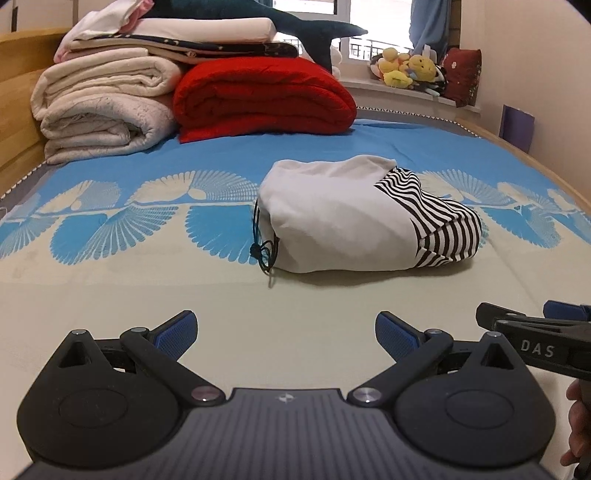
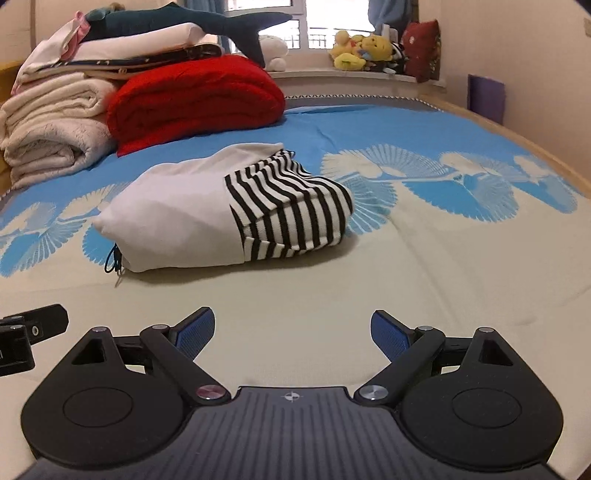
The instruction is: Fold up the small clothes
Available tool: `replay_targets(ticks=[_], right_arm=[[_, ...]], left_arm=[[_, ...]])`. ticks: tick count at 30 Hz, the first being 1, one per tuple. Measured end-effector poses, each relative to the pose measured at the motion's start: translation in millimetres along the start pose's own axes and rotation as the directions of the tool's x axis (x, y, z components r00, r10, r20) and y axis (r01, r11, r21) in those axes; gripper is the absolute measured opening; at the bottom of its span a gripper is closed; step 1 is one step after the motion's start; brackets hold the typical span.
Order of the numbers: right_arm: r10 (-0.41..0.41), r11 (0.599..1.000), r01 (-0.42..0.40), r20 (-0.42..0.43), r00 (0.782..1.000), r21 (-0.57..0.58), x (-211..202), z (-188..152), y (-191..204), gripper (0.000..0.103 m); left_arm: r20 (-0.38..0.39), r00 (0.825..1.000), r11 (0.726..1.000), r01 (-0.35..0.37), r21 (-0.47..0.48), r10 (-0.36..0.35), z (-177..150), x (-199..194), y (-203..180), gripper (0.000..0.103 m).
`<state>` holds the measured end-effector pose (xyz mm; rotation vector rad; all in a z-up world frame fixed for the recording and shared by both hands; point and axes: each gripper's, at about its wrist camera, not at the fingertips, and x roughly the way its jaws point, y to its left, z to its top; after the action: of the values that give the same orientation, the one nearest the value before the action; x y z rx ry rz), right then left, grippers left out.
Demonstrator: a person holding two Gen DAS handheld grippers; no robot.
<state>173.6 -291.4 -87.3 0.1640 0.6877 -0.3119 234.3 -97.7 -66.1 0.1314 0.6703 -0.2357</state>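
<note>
We held the left gripper (image 1: 286, 334) low over the pale part of the bedspread (image 1: 110, 280), its jaws spread wide with nothing between them. Far ahead and to the left of those jaws we saw a stack of cream blankets (image 1: 99, 110), and just right of it a folded red blanket (image 1: 262, 99) with a dark plush shark (image 1: 295, 22) lying across the top of the pile. Straight ahead of the jaws, a little to the right, lay the folded garment (image 1: 332, 218), white with a black-and-white striped part on its right side and a dark drawstring (image 1: 264, 247) at its left end; it rested on the bedspread, well apart from both grippers. Further right, on the windowsill, we saw a heap of soft toys (image 1: 406, 70). Our right gripper (image 2: 293, 332) hung beside the left one, jaws also standing wide and empty, with the garment ahead and to the left of them. A hand (image 1: 578, 424) showed at the right edge of the left view
</note>
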Motion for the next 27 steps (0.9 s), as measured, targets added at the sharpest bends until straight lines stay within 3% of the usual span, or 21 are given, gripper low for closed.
replay_targets(ticks=[27], right_arm=[[-0.02, 1.0, 0.019, -0.018, 1.0, -0.007, 6.8, 0.4, -1.0, 0.092]], left_arm=[[-0.028, 0.999, 0.999, -0.038, 0.01, 0.038, -2.1, 15.5, -9.7, 0.102]])
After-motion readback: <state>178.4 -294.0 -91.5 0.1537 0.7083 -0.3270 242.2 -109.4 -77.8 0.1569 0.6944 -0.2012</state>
